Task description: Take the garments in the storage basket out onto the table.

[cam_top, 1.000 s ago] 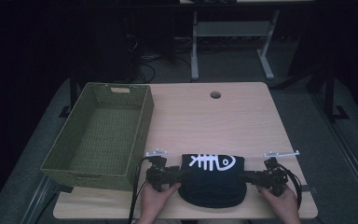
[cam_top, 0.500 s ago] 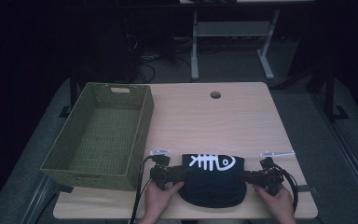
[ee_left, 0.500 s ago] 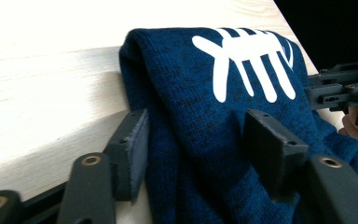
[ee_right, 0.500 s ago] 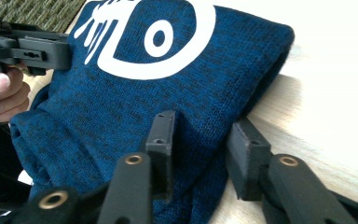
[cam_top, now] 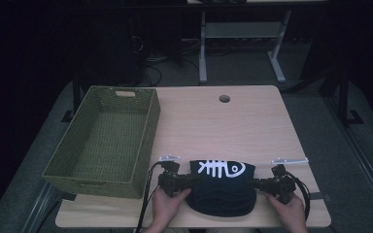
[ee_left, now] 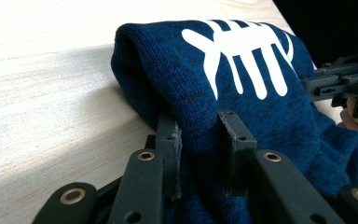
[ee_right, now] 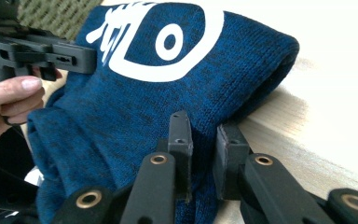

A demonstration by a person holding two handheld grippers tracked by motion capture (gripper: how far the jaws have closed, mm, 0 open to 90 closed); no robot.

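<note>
Navy sweater w/ fish-bone print is lying folded at table's near edge, right of basket; left gripper & right gripper are each pinching a side fold, probably to lift it evenly.

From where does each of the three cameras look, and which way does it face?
High view: above the near edge, facing forward and down on the table; both hands show.
Left gripper view: on the left gripper, facing the sweater; own jaws pinch it.
Right gripper view: on the right gripper, facing the basket; own jaws.
Both gripper views share the sweater and the opposite gripper.
</note>
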